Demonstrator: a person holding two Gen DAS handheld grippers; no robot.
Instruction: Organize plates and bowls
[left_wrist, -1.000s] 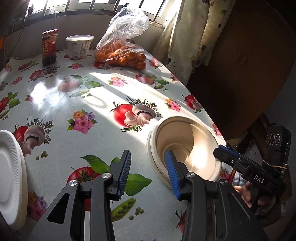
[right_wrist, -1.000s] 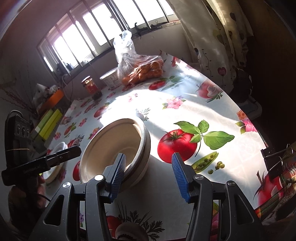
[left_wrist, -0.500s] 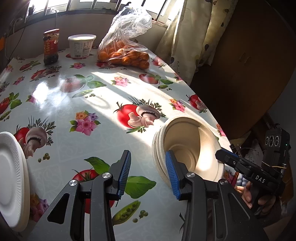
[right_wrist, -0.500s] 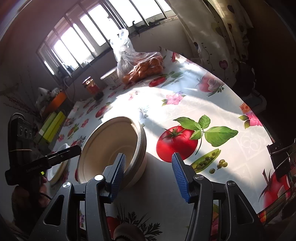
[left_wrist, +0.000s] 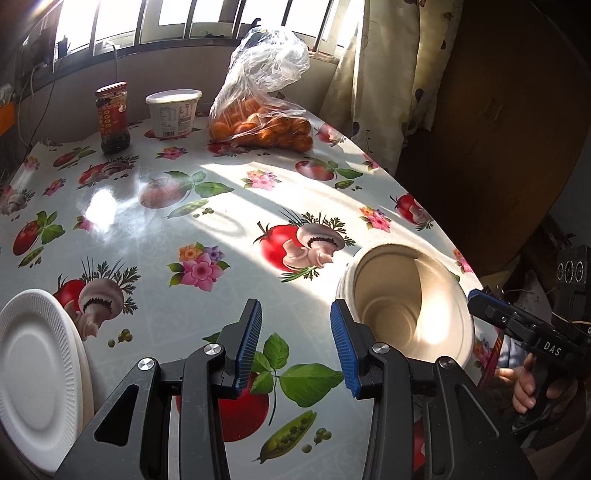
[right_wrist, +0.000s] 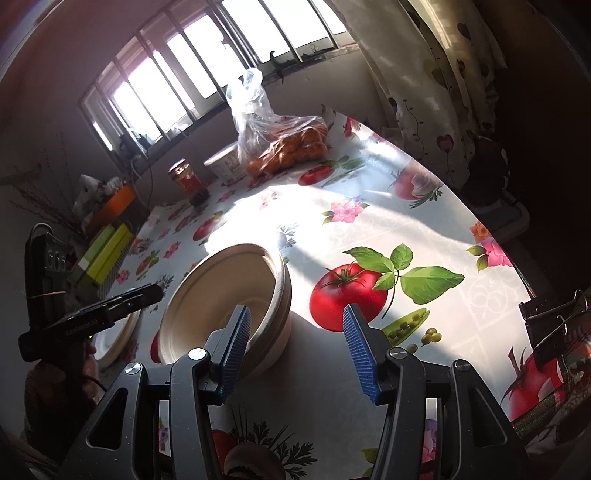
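Note:
A stack of cream paper bowls sits near the table's right edge; it also shows in the right wrist view. A stack of white foam plates lies at the left edge, partly seen in the right wrist view. My left gripper is open and empty, just left of the bowls. My right gripper is open and empty, its left finger at the bowls' near rim. The right gripper also shows in the left wrist view.
At the back of the flowered tablecloth stand a dark sauce jar, a white tub and a plastic bag of oranges. A curtain hangs at the right. Binder clips grip the cloth's edge.
Both grippers have drawn back a little from the bowls. The bowl stack looks shifted slightly toward the table's right edge. Both jaws stay open.

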